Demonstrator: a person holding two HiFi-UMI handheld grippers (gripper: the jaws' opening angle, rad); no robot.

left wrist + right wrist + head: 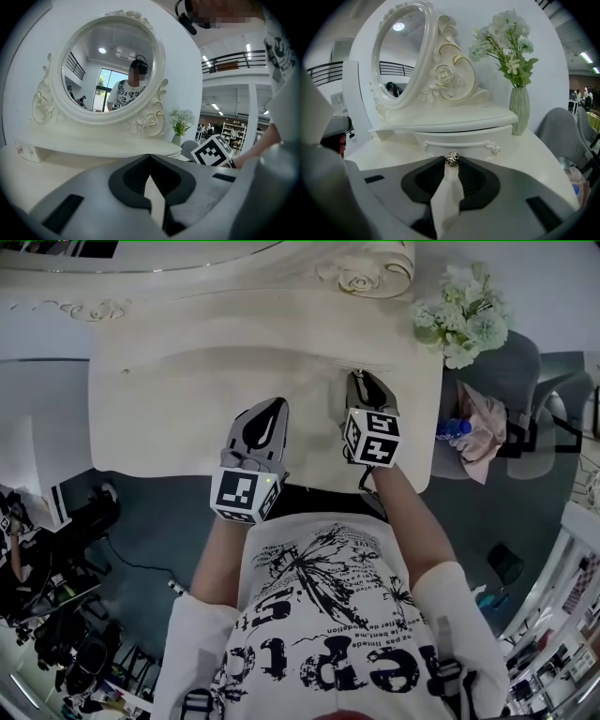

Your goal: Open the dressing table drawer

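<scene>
The small white drawer (461,139) sits under the mirror shelf of the dressing table (187,418). At the middle of its front is a metal rose-shaped knob (451,159). My right gripper (451,164) is shut on that knob, with both tips pressed against it. In the head view the right gripper (360,379) reaches to the shelf's edge, and the drawer itself is hidden there. My left gripper (269,416) hovers over the tabletop to the left, apart from the drawer. The left gripper (150,157) is shut with nothing between its tips.
An oval mirror (110,65) in a carved frame stands on the shelf. A pale vase of white flowers (519,108) stands at the table's right end. A grey chair (516,371) with a cloth and a blue bottle is right of the table.
</scene>
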